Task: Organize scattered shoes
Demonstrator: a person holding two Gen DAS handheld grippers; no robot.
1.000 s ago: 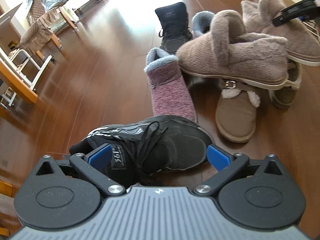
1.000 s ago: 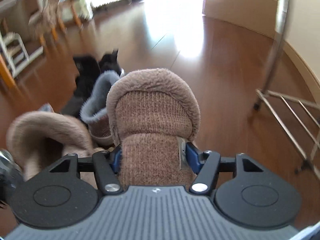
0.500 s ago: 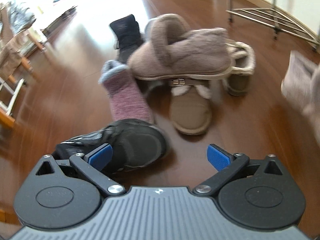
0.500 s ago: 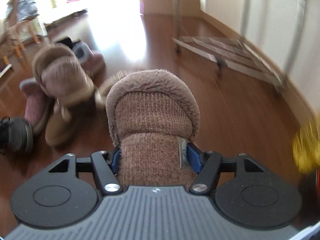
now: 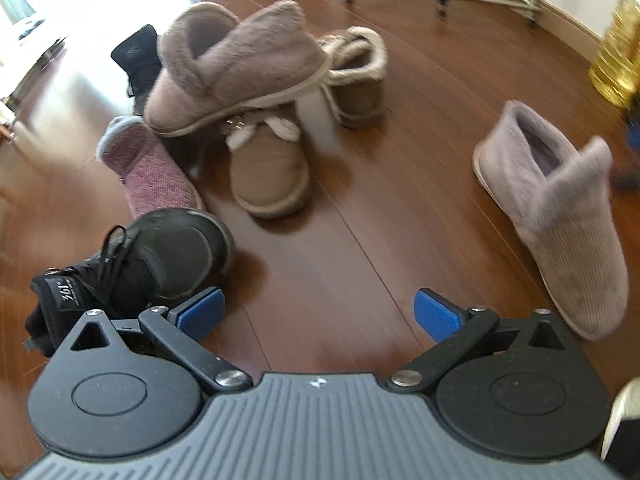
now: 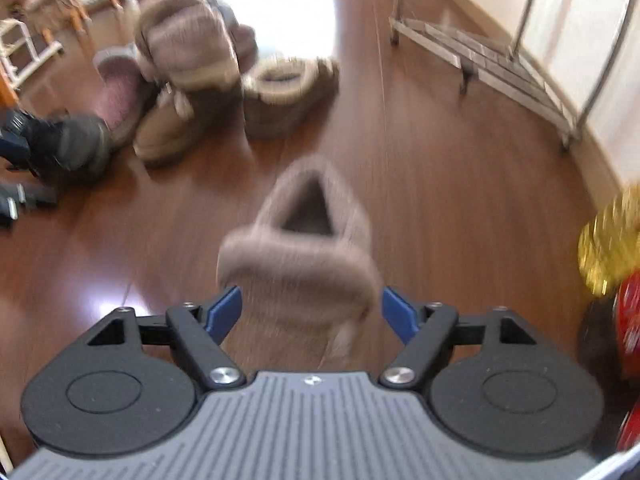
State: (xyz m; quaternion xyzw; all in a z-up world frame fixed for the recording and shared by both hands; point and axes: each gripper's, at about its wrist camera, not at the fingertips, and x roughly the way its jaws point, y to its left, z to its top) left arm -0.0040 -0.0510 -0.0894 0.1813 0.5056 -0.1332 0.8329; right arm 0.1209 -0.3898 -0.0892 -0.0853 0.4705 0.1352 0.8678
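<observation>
Now knit slipper (image 6: pixel 298 268) sits between spread right tongs (image 6: pixel 312 314).

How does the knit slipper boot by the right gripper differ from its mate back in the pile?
The lone knit slipper boot sits flat on bare floor, apart from other shoes. Its mate, the piled slipper boot, rests tilted atop a tan buckle boot. Both are taupe with fuzzy cuffs and pale soles.

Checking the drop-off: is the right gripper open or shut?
Open: the right gripper has its blue pads spread wider than the knit slipper.
</observation>
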